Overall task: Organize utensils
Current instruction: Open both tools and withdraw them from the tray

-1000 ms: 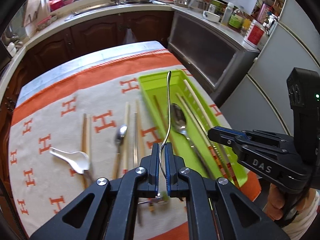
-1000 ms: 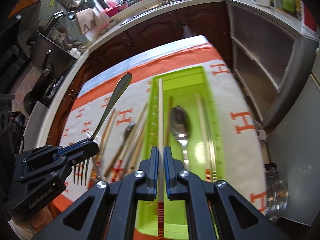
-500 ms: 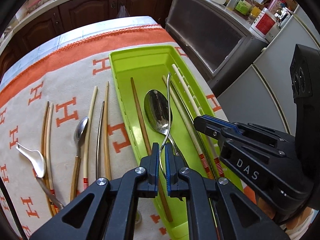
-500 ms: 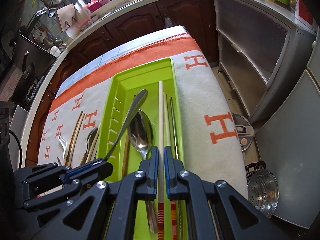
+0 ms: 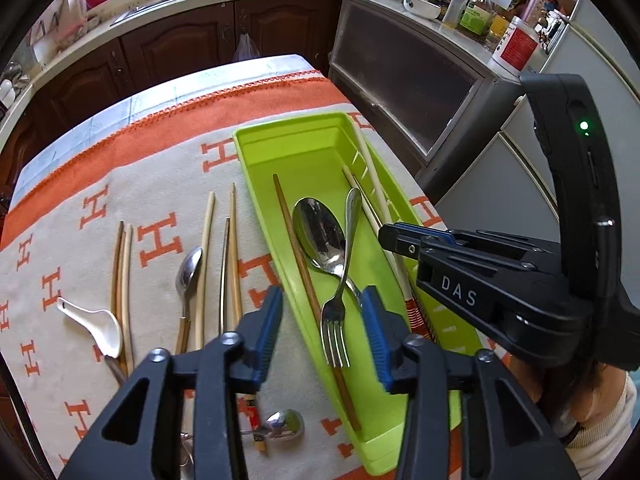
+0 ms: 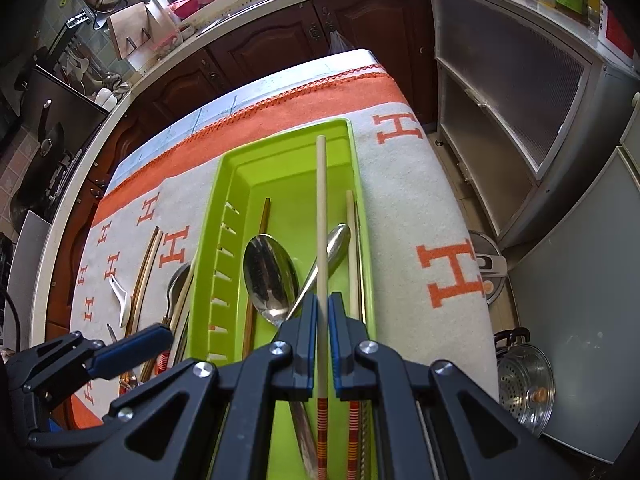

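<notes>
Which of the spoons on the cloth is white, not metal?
The white ceramic soup spoon, at the far left beside the chopsticks; the other spoons on the cloth are shiny metal.

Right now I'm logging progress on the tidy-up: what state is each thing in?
left gripper: jaws opening, fork between, unpressed
right gripper: shut on chopstick
fork: lying in tray across big spoon
chopstick: held above tray
tray: partly filled
white spoon: still on cloth
</notes>
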